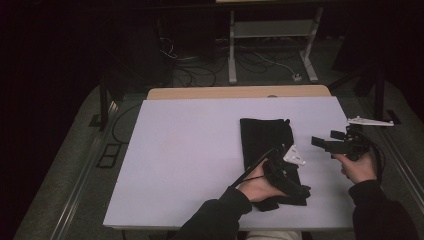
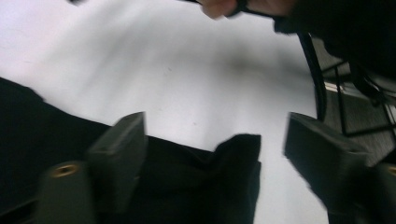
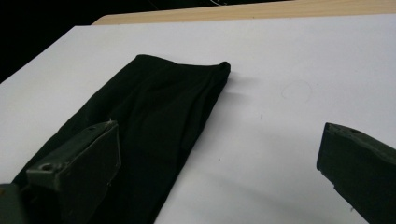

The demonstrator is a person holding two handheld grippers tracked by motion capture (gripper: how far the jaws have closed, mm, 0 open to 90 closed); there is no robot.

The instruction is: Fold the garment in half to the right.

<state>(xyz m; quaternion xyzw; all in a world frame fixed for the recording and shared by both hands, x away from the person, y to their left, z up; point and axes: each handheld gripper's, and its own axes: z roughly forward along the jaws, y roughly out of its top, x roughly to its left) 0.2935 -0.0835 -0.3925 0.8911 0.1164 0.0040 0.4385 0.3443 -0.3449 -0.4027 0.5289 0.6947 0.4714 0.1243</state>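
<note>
White table (image 1: pixel 190 150), black cloth (image 2: pixel 187 186) beneath spread fingers (image 2: pixel 116 158)

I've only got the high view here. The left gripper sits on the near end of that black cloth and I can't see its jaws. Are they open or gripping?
Observer: The left gripper is open; in its own view the black cloth lies below and between the jaws, unpinched.
Operator: And the right gripper, off to the side?
Observer: The right gripper is open too, with nothing between the jaws; its own view looks along the cloth toward the far end.
Operator: Is the far end of the cloth flat?
Observer: Mostly; the right gripper view shows a small raised bump at the far corner.
</note>
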